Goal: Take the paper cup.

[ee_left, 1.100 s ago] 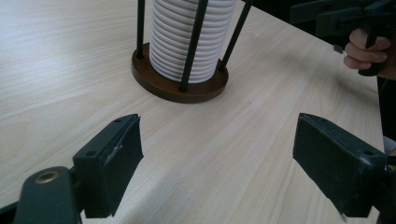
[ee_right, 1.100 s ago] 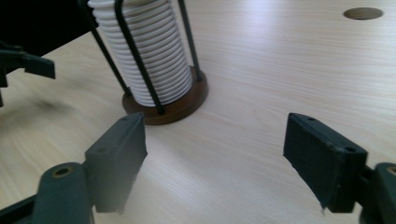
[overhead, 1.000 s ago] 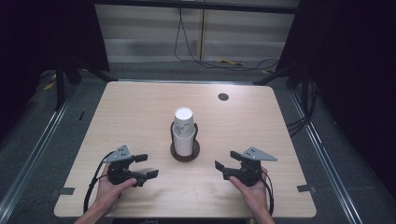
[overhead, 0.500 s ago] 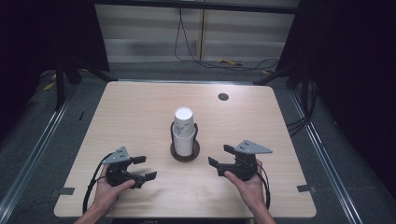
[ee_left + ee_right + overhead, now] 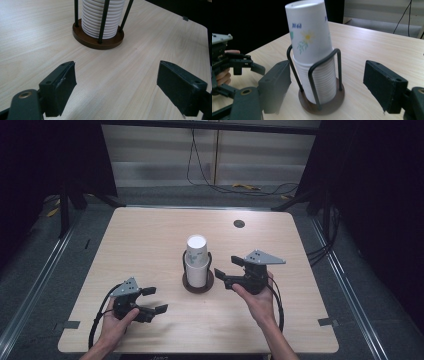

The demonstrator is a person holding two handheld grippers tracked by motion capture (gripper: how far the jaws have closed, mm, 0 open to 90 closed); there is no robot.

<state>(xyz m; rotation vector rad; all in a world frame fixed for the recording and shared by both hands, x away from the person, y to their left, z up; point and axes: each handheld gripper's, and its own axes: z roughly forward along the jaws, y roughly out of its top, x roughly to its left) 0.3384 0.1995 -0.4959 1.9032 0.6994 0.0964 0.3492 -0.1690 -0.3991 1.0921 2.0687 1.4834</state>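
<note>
A stack of white paper cups point(image 5: 196, 260) stands upside down in a black wire holder with a round brown base point(image 5: 198, 284) at the table's middle. The top cup point(image 5: 308, 32) bears a flower print. My right gripper point(image 5: 226, 268) is open just right of the stack, lifted off the table, jaws pointing at it. In the right gripper view the cup stack point(image 5: 319, 82) stands between and beyond the jaws. My left gripper point(image 5: 153, 300) rests open near the front left, aimed toward the holder base point(image 5: 97, 41).
The wooden table point(image 5: 145, 240) has a small dark round cap point(image 5: 239, 224) near its far right edge. Cables point(image 5: 240, 185) lie on the floor beyond. Metal rails point(image 5: 40, 275) run along both sides of the table.
My right gripper has lifted and moved left and forward toward the cup stack. The left gripper has stayed about where it was.
</note>
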